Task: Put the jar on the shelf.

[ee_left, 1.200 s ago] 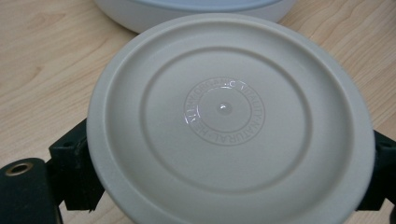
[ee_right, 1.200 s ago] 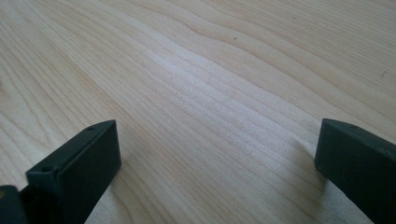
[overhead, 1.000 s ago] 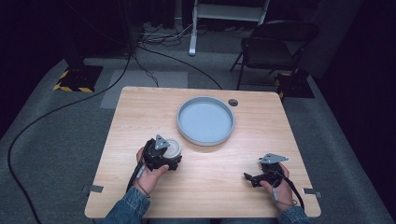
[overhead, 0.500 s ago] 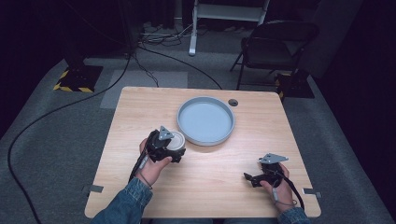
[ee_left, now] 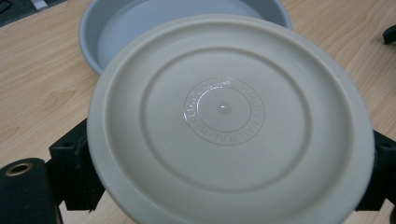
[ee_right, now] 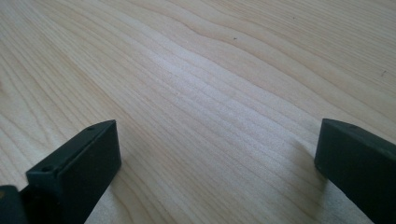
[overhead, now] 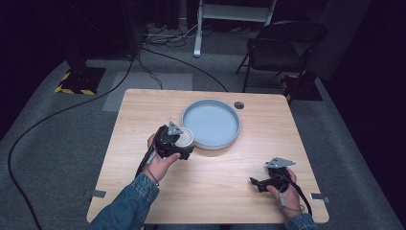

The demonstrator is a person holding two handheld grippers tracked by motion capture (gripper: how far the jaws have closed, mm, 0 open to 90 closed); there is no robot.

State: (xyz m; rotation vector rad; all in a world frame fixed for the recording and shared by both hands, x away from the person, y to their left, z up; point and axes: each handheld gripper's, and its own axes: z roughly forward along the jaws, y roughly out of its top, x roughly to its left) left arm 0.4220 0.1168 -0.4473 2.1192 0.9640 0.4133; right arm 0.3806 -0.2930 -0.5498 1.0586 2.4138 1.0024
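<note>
I held the cream plastic lid (ee_left: pixel 231 123) clamped across its width in my left gripper (overhead: pixel 179 143), just left of centre in the high view. The relation that mattered was with the grey round tray (overhead: pixel 210 123): it lay just up and to the right of the lid, its near rim right beside the lid's far edge. My left hand was by far the nearer one. My right gripper (overhead: pixel 261 182) sat wide and empty over the bare wooden table (ee_right: pixel 224 84), at the lower right.

Embossed lettering on the cream lid (ee_left: pixel 224 112) — too faint to read, lower rim cut off.
</note>
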